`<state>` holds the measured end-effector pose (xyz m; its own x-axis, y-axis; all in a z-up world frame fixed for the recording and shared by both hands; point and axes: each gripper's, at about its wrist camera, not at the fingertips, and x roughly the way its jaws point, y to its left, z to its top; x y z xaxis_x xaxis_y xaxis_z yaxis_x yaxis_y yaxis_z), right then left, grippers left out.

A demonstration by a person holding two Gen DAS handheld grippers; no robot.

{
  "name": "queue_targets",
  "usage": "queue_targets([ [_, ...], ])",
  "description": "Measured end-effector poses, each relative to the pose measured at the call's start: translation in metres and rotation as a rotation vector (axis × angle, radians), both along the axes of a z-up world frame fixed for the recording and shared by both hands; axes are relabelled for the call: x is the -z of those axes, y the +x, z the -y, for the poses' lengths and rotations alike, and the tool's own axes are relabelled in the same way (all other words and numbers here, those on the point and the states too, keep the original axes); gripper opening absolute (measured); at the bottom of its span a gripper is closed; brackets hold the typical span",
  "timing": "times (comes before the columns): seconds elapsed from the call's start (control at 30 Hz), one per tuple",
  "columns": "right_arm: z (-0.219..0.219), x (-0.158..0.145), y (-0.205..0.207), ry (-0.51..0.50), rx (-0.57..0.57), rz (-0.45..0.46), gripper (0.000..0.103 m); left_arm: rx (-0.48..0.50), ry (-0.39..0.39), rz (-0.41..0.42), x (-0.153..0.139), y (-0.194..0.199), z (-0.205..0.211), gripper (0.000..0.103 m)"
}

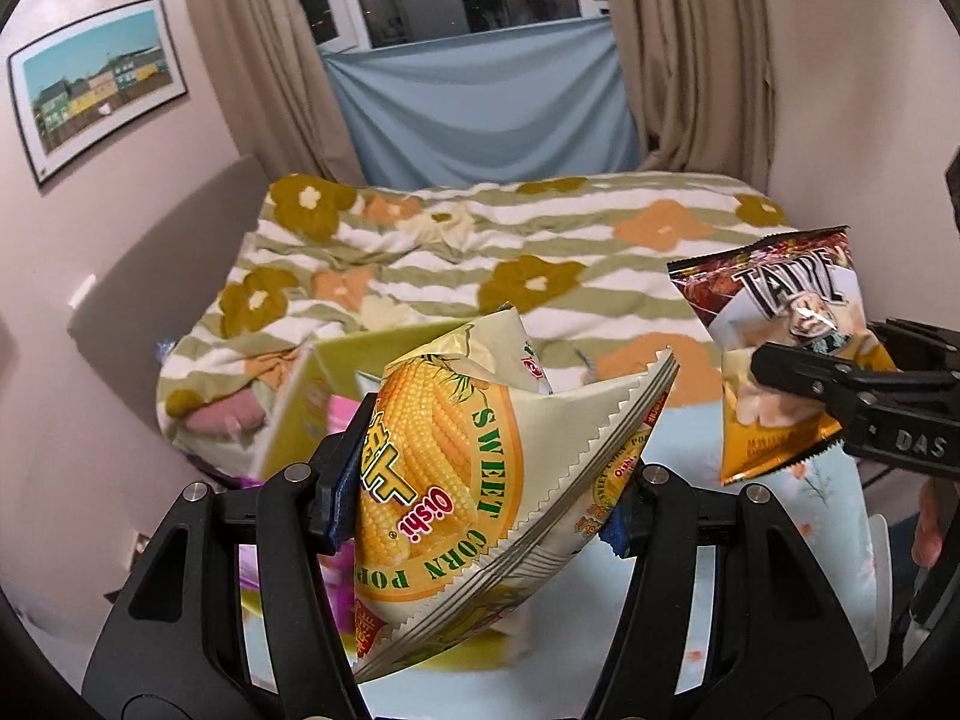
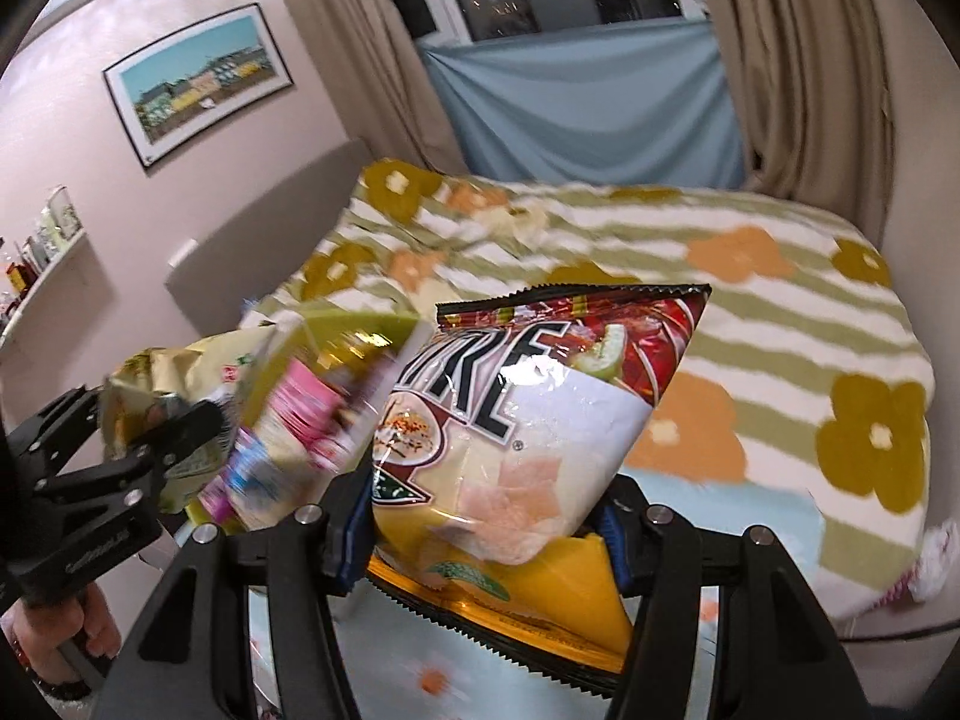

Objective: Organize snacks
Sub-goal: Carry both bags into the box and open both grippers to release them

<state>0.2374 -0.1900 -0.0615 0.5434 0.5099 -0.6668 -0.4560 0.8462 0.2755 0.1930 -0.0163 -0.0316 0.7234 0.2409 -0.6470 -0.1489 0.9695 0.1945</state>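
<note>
A cream and yellow sweet corn pop bag hangs tilted in the air, with my left gripper shut on its lower half. To its right is a red, white and yellow chips bag, and my right gripper is clamped on its middle. In the right wrist view that chips bag fills the centre between the pads of my right gripper. My left gripper shows at the left, holding the corn bag. Both bags are lifted clear of the surface.
A yellow-green box with pink packets stands open behind the corn bag. A light blue flowered cloth lies below the grippers. Beyond it is a bed with a striped flower blanket. A hand grips the left tool's handle.
</note>
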Motion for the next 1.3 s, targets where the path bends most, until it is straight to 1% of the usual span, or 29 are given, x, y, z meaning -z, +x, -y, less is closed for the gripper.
queue_targets([
  [0.13,-0.05,-0.012,0.002,0.01,-0.017,0.022,0.055,-0.007,-0.017,-0.01,-0.004,0.011,-0.056,0.059],
  [0.27,-0.103,-0.01,0.009,0.023,-0.026,0.008,0.055,-0.006,-0.046,-0.038,0.003,0.025,-0.111,0.059],
  [0.4,-0.152,-0.001,0.016,0.014,-0.012,-0.011,0.055,0.017,-0.082,-0.089,0.021,0.049,-0.16,0.059],
  [0.5,-0.173,0.005,0.017,0.011,0.015,-0.027,0.055,0.049,-0.099,-0.135,0.039,0.066,-0.183,0.059],
  [0.6,-0.187,0.013,0.02,0.002,0.055,-0.046,0.055,0.081,-0.113,-0.186,0.057,0.081,-0.195,0.061],
  [0.63,-0.188,0.015,0.021,0.0,0.067,-0.052,0.055,0.093,-0.119,-0.202,0.061,0.085,-0.197,0.068],
  [0.67,-0.189,0.016,0.021,-0.003,0.078,-0.057,0.055,0.108,-0.13,-0.218,0.066,0.089,-0.199,0.082],
  [0.7,-0.191,0.018,0.021,-0.008,0.09,-0.061,0.055,0.118,-0.139,-0.224,0.069,0.091,-0.2,0.091],
  [0.73,-0.193,0.019,0.021,-0.014,0.1,-0.064,0.055,0.123,-0.143,-0.218,0.07,0.091,-0.2,0.103],
  [0.77,-0.193,0.02,0.021,-0.019,0.108,-0.068,0.055,0.136,-0.152,-0.203,0.069,0.088,-0.2,0.103],
  [0.83,-0.194,0.021,0.02,-0.029,0.126,-0.075,0.055,0.16,-0.177,-0.197,0.068,0.083,-0.2,0.103],
  [0.97,-0.191,0.022,0.019,-0.039,0.142,-0.084,0.055,0.158,-0.207,-0.192,0.065,0.066,-0.203,0.103],
  [1.13,-0.197,0.016,0.022,-0.045,0.096,-0.07,0.055,0.138,-0.23,-0.184,0.057,0.038,-0.207,0.103],
  [1.3,-0.214,0.01,0.029,-0.039,0.054,-0.056,0.055,0.112,-0.228,-0.175,0.055,0.026,-0.216,0.103],
])
